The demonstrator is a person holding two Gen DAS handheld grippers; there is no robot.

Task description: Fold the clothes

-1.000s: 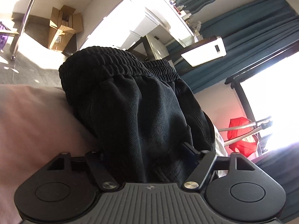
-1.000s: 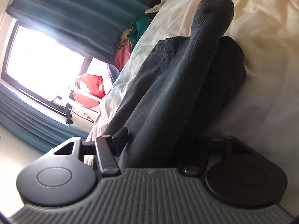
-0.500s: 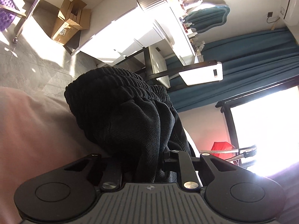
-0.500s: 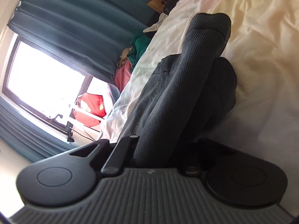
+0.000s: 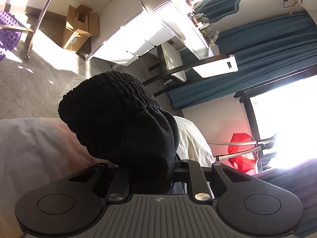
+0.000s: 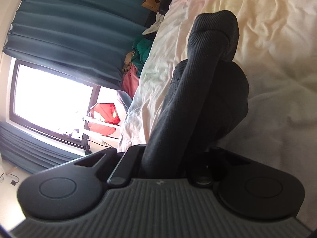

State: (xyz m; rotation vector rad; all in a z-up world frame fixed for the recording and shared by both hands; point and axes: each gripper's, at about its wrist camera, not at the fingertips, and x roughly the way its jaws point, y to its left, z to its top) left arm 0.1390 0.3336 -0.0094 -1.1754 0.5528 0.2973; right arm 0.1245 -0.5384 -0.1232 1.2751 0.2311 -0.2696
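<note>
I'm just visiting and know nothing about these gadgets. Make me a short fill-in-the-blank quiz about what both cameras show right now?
1. Both grippers are shut on the same dark ____, a pair of trousers.
2. In the left gripper, the bunched part shows the ribbed elastic ____.
3. Past the right gripper, the cloth lies on a rumpled, cream-coloured ____.
4. The curtains by the bright window are ____ in colour.

Missing words: garment; waistband; bedsheet; teal

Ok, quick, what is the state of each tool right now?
Left tool: shut on the black pants, near the waistband.
Right tool: shut on the black pants.
</note>
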